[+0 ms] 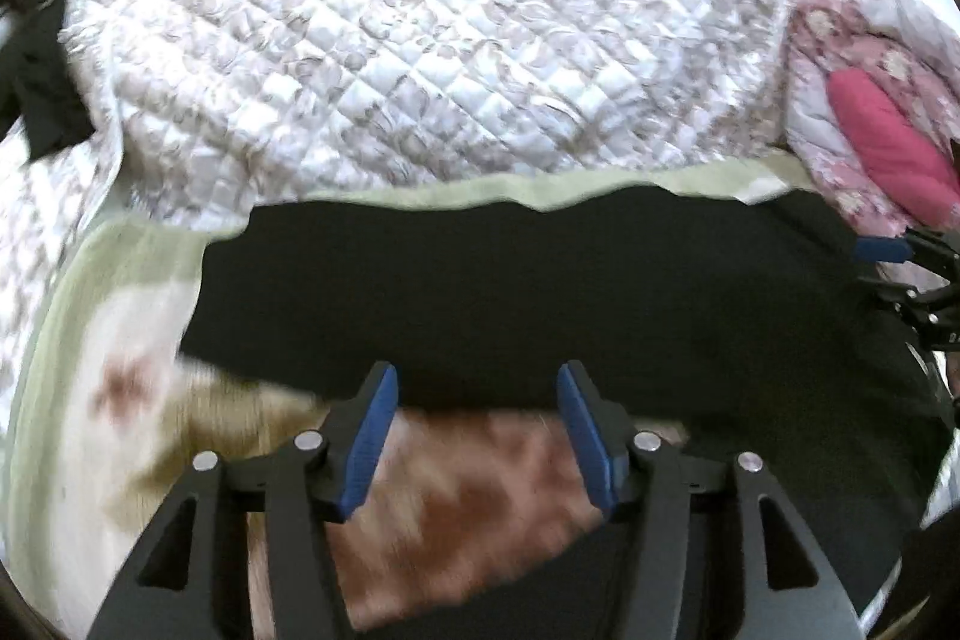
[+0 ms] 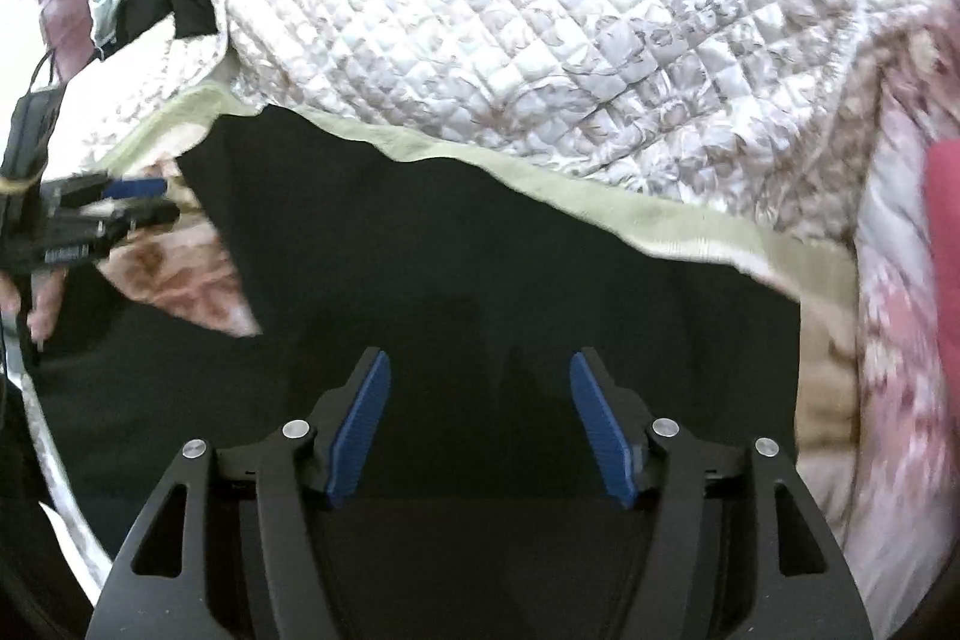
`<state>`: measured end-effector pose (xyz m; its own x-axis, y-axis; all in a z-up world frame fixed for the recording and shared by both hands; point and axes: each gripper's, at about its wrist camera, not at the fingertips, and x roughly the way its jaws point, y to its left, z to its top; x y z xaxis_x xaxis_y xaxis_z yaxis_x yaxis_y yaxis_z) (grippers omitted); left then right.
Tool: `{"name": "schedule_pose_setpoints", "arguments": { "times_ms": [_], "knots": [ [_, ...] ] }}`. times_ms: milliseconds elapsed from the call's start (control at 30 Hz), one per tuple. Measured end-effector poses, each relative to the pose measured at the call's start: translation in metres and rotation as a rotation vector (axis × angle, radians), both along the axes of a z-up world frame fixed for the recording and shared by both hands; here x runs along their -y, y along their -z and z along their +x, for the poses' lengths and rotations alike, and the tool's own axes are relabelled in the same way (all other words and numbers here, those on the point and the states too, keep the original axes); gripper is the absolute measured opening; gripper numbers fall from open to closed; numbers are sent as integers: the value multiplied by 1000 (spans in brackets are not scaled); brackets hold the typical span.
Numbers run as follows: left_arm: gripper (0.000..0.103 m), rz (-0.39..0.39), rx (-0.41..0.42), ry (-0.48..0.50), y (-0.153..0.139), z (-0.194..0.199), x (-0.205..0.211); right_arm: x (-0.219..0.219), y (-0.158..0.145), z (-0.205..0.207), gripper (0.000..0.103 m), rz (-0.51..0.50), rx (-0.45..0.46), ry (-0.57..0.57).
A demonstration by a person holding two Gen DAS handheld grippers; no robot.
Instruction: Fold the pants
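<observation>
Black pants mid-frame on bed: soft, limp, light; grab near edge. My left gripper and right gripper fingers open, empty.

No text, brand, number or sign can be read in either view. The only lettering is a small pale strip on the black body of the left gripper, at the left edge of the right wrist view; it may be a printed label, but it is too small and blurred to make out.
</observation>
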<state>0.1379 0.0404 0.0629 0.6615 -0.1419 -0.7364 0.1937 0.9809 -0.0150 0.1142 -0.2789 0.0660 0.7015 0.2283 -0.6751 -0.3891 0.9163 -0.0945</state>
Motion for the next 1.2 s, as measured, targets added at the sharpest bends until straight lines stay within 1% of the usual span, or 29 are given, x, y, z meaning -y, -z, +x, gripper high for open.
{"name": "schedule_pose_setpoints", "arguments": {
  "times_ms": [100,233,367,400,467,500,533,633,667,700,733,767,800,833,867,933,1000,1067,1133,1167,1200],
  "knots": [
    [63,-13,-20,-12,7,42,-3,13,6,43,65,0,-47,-9],
    [66,1,-45,-2,23,93,1,20,18,91,65,-9,-94,-17],
    [67,5,-76,-25,43,130,3,22,25,127,66,-8,-112,-38],
    [67,8,-87,-32,48,136,4,23,27,134,66,-10,-117,-36],
    [68,5,-103,-32,58,145,6,23,34,149,66,-9,-157,-43],
    [70,13,-91,-29,60,145,9,22,37,156,67,-9,-180,-49],
    [70,22,-76,-26,61,145,10,20,40,161,70,-14,-195,-56],
    [71,31,-58,-22,65,143,13,15,42,164,72,-35,-207,-69],
    [67,40,-52,-16,67,142,14,14,42,163,64,-38,-207,-73],
    [47,32,-54,2,68,141,17,12,40,159,54,-46,-188,-88],
    [35,6,-64,26,68,142,20,9,37,154,20,-50,-168,-98],
    [18,1,-65,37,68,140,24,4,36,148,9,-69,-156,-96],
    [5,26,-59,50,67,139,31,-1,35,144,9,-97,-141,-95],
    [4,63,-48,53,66,137,38,-5,34,138,9,-119,-126,-92],
    [2,82,-43,47,63,136,42,-8,32,132,8,-125,-116,-91],
    [2,51,-46,22,53,131,39,-10,18,112,8,-120,-69,-93],
    [2,36,-20,8,34,118,33,-9,-2,85,8,-98,-12,-93],
    [2,2,15,-3,9,94,24,-5,-28,47,8,-57,48,-96],
    [2,-40,47,-13,-17,68,13,-6,-44,15,8,-23,87,-102],
    [2,-69,65,-17,-29,52,7,-4,-53,-11,8,-2,109,-102],
    [2,-89,82,-22,-40,33,4,-7,-56,-26,8,7,119,-104]
  ]
}}
